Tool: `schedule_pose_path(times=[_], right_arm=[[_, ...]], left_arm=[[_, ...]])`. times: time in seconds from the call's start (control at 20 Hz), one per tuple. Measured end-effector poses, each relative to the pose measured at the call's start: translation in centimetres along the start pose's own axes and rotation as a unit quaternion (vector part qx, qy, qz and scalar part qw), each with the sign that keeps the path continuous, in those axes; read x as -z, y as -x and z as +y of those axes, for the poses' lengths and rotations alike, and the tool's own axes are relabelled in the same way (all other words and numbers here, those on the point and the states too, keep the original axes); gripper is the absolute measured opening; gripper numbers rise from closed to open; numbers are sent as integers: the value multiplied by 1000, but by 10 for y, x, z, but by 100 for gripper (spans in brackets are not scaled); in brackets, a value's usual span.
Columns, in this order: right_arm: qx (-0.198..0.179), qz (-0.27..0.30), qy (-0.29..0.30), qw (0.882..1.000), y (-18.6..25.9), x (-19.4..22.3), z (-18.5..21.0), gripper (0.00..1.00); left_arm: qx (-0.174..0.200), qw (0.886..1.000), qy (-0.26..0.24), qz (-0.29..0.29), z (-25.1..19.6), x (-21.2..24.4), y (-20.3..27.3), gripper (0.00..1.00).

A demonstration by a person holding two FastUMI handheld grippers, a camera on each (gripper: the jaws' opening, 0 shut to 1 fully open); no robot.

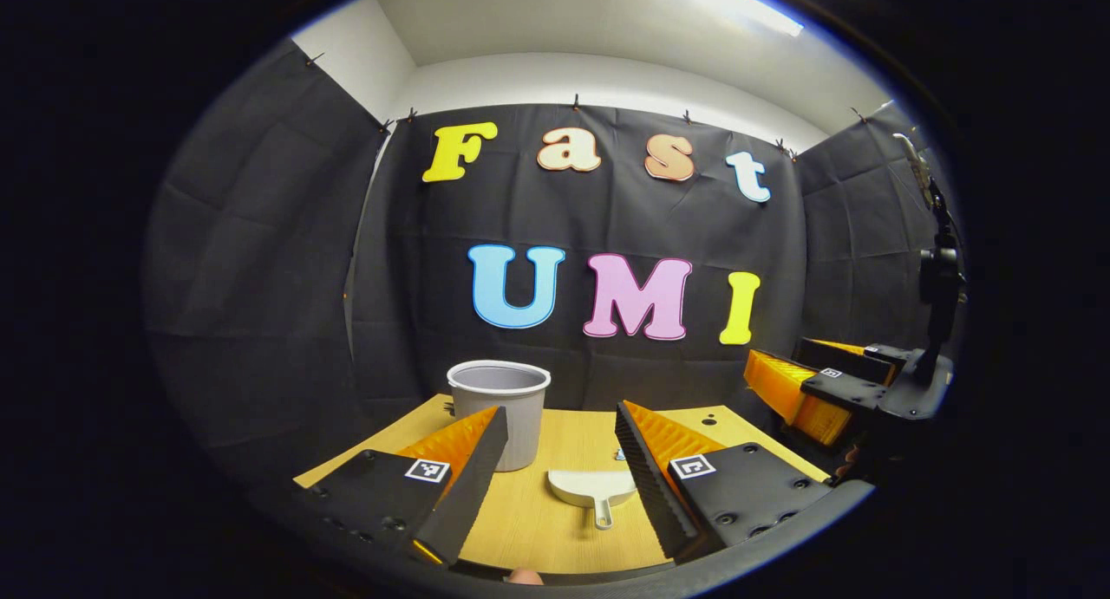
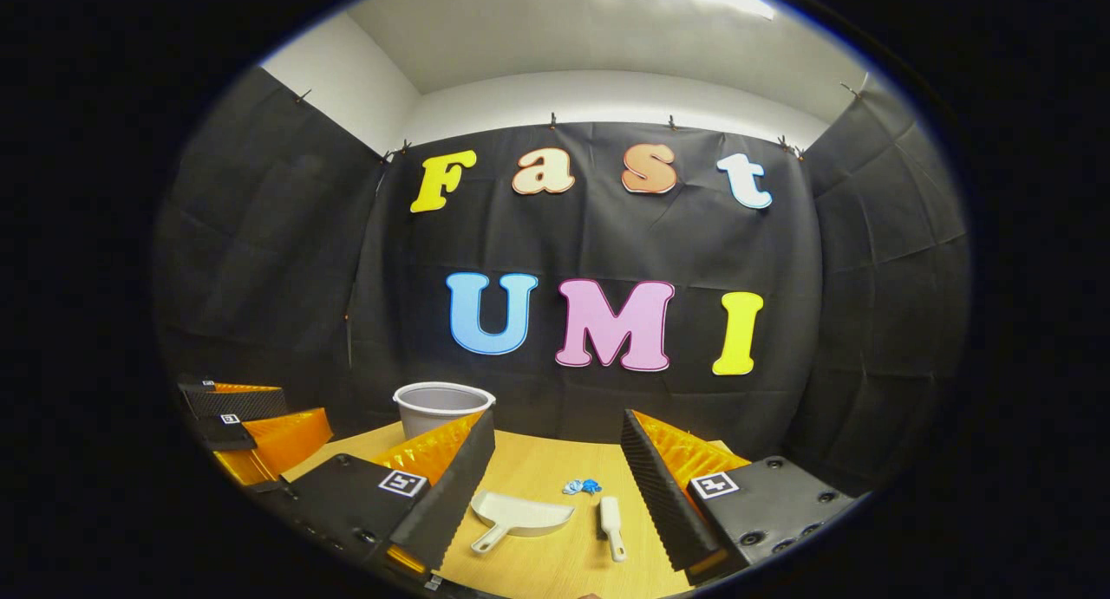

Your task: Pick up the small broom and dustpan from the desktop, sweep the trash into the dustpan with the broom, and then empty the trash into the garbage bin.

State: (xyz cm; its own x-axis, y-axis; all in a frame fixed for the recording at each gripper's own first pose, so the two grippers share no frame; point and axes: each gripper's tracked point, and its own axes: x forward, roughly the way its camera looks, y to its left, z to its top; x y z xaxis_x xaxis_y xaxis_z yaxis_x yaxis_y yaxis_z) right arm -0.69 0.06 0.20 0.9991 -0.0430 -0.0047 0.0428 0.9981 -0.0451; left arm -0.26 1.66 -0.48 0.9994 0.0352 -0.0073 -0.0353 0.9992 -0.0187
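In the left gripper view the left gripper (image 1: 555, 473) hangs above the wooden desktop (image 1: 555, 530) with its fingers spread wide and nothing between them; the white dustpan (image 1: 593, 488) lies on the wood in the gap between the fingers, its short handle pointing toward the camera; the grey garbage bin (image 1: 503, 408) stands upright at the far left of the desktop, partly behind the left finger; a small blue scrap of trash (image 1: 620, 453) peeks out beside the right finger, just beyond the dustpan. Off to the right in that same view the right gripper (image 1: 815, 382) is held over the table's edge, its fingers apart and holding nothing.

In the right gripper view the right gripper (image 2: 555, 486) is likewise wide open and empty; between its fingers lie the dustpan (image 2: 520, 514), handle angled toward the near left, and the small white broom (image 2: 611, 523) just to its right, the two apart; the blue trash (image 2: 581, 486) sits just beyond them, touching neither; the garbage bin (image 2: 440, 408) stands farther back on the left; the left gripper (image 2: 247, 426) shows at the left edge, apparently open.
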Motion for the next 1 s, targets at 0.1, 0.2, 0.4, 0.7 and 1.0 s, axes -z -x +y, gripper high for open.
schedule_pose_path(times=[0.1, 0.2, 0.4, 0.7, 1.0], right_arm=[[3, 1, -3, 1000, 0, 0, -2, 94], [9, 4, -3, 1000, -1, 2, -4, 94], [16, 8, 1, 1000, 1, 4, -8, 94], [22, 15, 3, 1000, 1, 9, -12, 92], [29, 26, 10, 999, -6, 13, -22, 94]], left_arm=[[9, 1000, -3, 2, -4, 2, -2, 75], [17, 1000, -8, 4, -9, 4, -4, 75], [27, 999, -20, 6, -14, 7, -6, 75], [32, 999, -17, 11, -18, 9, -14, 75], [40, 998, 10, 37, -17, 19, -26, 75]])
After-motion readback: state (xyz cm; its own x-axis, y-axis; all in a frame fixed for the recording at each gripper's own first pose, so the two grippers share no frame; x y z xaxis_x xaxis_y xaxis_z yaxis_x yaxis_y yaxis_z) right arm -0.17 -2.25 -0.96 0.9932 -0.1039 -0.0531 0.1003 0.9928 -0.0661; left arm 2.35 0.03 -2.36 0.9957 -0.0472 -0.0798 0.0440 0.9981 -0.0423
